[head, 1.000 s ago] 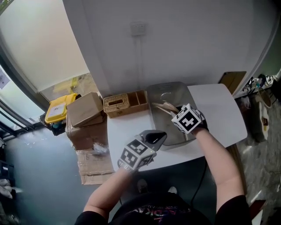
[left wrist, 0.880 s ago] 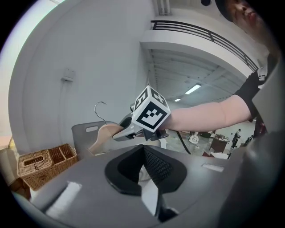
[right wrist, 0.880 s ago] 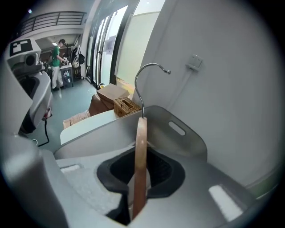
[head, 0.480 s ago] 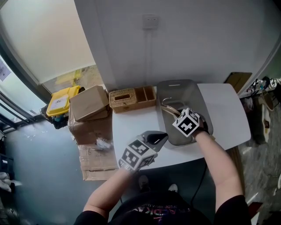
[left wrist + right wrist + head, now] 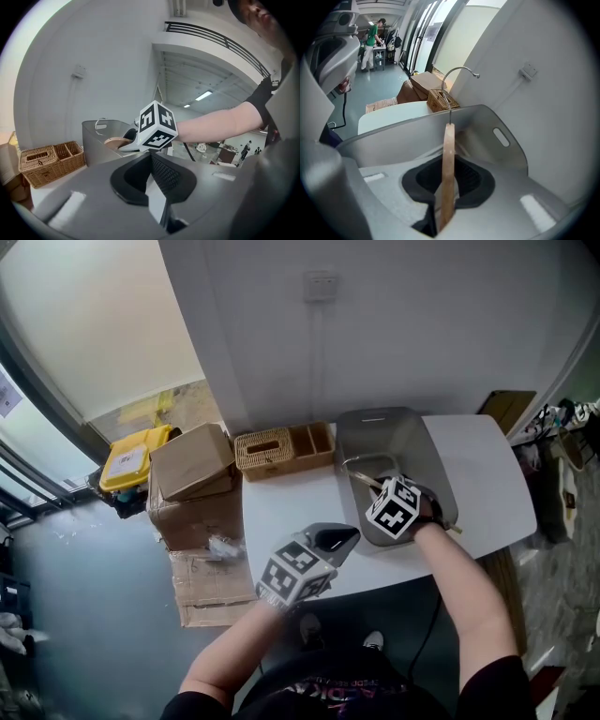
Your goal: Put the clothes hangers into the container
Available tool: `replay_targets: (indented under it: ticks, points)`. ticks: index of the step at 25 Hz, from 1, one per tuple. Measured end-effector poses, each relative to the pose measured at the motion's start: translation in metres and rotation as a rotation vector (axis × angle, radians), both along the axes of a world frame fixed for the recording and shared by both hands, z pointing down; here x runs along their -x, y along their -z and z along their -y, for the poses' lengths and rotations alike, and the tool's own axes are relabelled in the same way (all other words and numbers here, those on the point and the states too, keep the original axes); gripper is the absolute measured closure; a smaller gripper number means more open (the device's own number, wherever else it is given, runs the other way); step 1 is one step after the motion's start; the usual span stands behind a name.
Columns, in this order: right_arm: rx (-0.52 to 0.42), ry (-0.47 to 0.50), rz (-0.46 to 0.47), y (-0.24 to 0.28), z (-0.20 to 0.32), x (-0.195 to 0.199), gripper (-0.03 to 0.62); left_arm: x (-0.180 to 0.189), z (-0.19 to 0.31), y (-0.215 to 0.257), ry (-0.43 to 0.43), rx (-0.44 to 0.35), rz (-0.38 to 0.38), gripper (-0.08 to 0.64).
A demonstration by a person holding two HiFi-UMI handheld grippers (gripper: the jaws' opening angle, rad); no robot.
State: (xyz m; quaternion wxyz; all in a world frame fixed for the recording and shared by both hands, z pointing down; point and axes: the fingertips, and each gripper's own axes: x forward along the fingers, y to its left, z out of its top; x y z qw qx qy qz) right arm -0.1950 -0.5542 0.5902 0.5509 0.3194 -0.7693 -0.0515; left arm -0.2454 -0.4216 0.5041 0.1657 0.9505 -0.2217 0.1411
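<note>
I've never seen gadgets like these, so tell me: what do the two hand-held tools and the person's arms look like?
The left gripper and right gripper are smooth light-grey shells with black textured pads inside the jaws. Each carries a white cube printed with black square markers. The person wears a black short-sleeved top.

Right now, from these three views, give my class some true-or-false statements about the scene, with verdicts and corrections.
1. The right gripper is clamped on a wooden clothes hanger. True.
2. The left gripper grips a hanger as well. False: its jaws are together with nothing between them.
3. In the head view, the wicker organiser stands left of the grey container. True.
4. The cardboard box rests on the white table. False: it sits beside the table, on other cardboard.
</note>
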Motion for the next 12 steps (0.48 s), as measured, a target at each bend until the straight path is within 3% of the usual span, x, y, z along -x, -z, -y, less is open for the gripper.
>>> replay_targets:
  ticks: [4, 7, 12]
  points:
    - [-0.022, 0.035, -0.036, -0.002, -0.006, 0.004, 0.535, 0.005, -0.007, 0.0, -0.002, 0.003, -0.002, 0.555]
    - [-0.017, 0.073, -0.076, -0.005, -0.013, 0.007, 0.488, 0.008, -0.011, 0.001, -0.002, 0.004, -0.006, 0.554]
    - [-0.037, 0.113, -0.102, 0.003, -0.025, 0.012, 0.488, 0.005, -0.02, 0.003, -0.016, -0.004, -0.015, 0.555]
